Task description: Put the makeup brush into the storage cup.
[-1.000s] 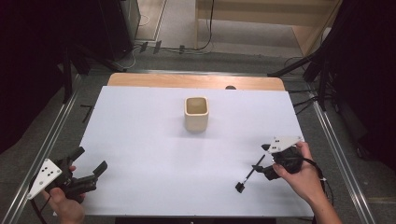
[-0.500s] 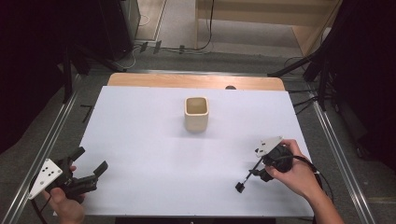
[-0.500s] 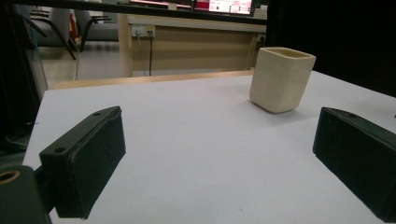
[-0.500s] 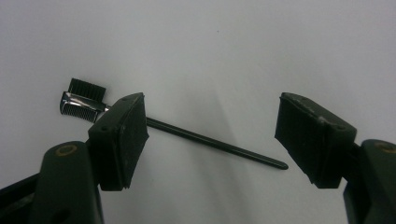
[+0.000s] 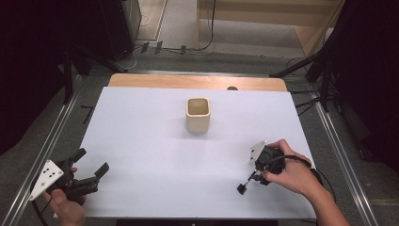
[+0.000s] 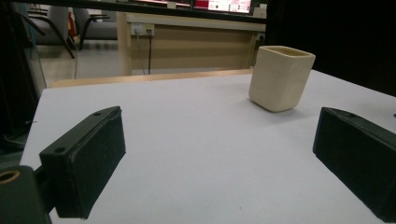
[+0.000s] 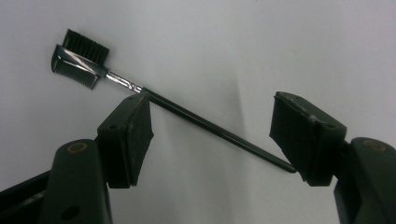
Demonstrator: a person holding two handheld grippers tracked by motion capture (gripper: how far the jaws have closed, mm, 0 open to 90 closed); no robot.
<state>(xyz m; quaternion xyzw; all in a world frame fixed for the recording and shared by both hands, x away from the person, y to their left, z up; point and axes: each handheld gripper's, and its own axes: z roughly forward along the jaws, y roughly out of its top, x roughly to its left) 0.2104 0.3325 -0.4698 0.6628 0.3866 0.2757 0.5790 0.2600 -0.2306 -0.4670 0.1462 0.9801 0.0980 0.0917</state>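
A small black brush (image 5: 245, 184) with a thin handle and a comb-and-bristle head lies on the white table (image 5: 141, 132) at the near right. My right gripper (image 5: 257, 178) points down over it. In the right gripper view the brush handle (image 7: 201, 122) runs slantwise between the open jaws of my right gripper (image 7: 212, 112), which have just been closing; the pads are not clamped on it. A cream square cup (image 5: 197, 115) stands upright at the table's middle. My left gripper (image 5: 92, 161) rests at the near left corner, open and empty, facing the cup (image 6: 280, 77).
A wooden strip (image 5: 197, 82) borders the table's far edge, and metal rails (image 5: 56, 141) run along both sides. Cables and dark stands lie on the floor beyond.
My right hand has moved left and slightly down, bringing its jaws over the brush handle, and the jaws have narrowed. The brush, the cup and the left gripper have stayed put.
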